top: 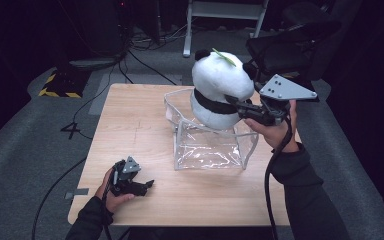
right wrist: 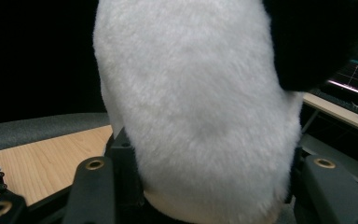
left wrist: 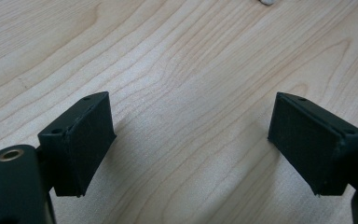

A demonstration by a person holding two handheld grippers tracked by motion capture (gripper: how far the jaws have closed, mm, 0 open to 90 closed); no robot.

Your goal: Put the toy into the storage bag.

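Plush white fur on the panda toy [top: 219, 82] looks soft and light; it will squash, so your grip at its black band, near the middle, suits it. Your right gripper [top: 240, 107] pinches it above the clear plastic box [top: 210, 150] on the wooden table [top: 130, 130]. Your left gripper [left wrist: 191, 140] rests spread, holding nothing. No readable writing shows.

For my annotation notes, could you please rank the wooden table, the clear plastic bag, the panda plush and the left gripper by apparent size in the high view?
1. wooden table
2. clear plastic bag
3. panda plush, close to the bag and raised nearer the camera, so unsure
4. left gripper
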